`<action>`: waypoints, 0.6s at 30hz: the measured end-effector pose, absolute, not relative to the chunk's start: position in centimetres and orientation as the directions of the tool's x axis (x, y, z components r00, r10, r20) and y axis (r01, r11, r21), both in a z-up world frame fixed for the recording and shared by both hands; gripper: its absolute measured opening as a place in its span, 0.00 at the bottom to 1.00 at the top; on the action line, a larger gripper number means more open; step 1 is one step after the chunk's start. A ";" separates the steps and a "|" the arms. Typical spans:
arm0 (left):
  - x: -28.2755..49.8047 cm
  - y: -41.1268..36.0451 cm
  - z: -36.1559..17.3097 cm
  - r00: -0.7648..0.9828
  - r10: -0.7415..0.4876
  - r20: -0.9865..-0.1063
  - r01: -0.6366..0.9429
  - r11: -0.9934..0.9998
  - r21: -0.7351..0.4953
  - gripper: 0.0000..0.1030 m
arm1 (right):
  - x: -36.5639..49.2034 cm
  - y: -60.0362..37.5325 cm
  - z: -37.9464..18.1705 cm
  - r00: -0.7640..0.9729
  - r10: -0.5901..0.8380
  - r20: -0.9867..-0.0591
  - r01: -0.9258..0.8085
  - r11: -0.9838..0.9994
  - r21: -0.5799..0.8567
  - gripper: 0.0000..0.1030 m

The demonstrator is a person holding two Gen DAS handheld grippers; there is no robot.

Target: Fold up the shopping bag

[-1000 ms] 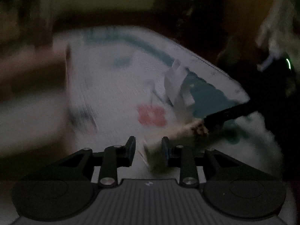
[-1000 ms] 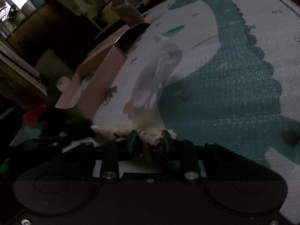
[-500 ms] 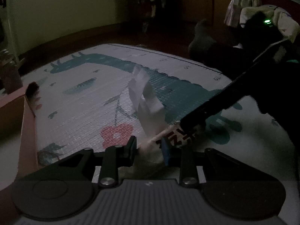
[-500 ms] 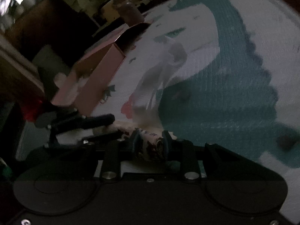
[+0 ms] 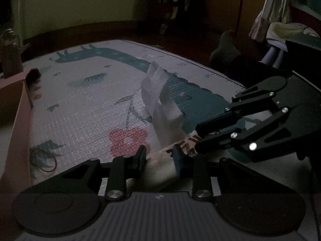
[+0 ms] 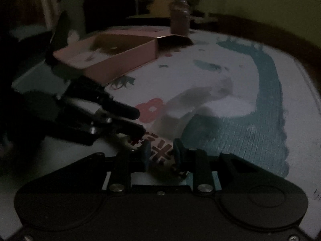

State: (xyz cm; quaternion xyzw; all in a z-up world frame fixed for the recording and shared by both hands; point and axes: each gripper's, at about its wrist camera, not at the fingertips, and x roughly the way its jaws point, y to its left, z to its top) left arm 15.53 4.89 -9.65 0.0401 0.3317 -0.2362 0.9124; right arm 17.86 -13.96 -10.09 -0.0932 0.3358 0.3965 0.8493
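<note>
The bag (image 5: 162, 166), rolled into a tight bundle, is clamped by both the left gripper (image 5: 159, 158) and right gripper (image 6: 160, 154) just above the mat (image 5: 84, 108), its white handles (image 5: 158, 96) trailing. The right gripper has been rolled level since a second ago, so the roll looks tightened. A pink box (image 6: 112, 60) lies nearby in a dim room.

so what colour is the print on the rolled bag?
Dark red lettering on the white shopping bag; clearest in the right wrist view.
</note>
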 end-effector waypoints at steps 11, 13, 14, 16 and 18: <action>13.4 5.2 -8.7 0.697 -0.343 -0.630 0.430 0.903 -0.016 0.28 | 17.3 -13.4 -10.3 0.470 0.603 -0.644 -0.744 0.664 0.078 0.24; 13.5 4.7 -9.3 0.695 -0.312 -0.648 0.425 0.905 0.020 0.28 | 17.1 -13.2 -10.3 0.477 0.597 -0.644 -0.749 0.660 0.057 0.24; 13.6 4.7 -9.2 0.690 -0.311 -0.653 0.421 0.907 0.012 0.28 | 17.0 -13.2 -10.3 0.479 0.595 -0.645 -0.750 0.659 0.051 0.24; 13.9 5.1 -9.0 0.676 -0.323 -0.662 0.410 0.912 -0.027 0.28 | 17.0 -13.2 -10.2 0.479 0.594 -0.646 -0.753 0.657 0.045 0.24; 13.7 5.1 -8.7 0.675 -0.325 -0.662 0.417 0.909 -0.021 0.28 | 16.9 -13.1 -10.2 0.480 0.592 -0.648 -0.756 0.653 0.037 0.24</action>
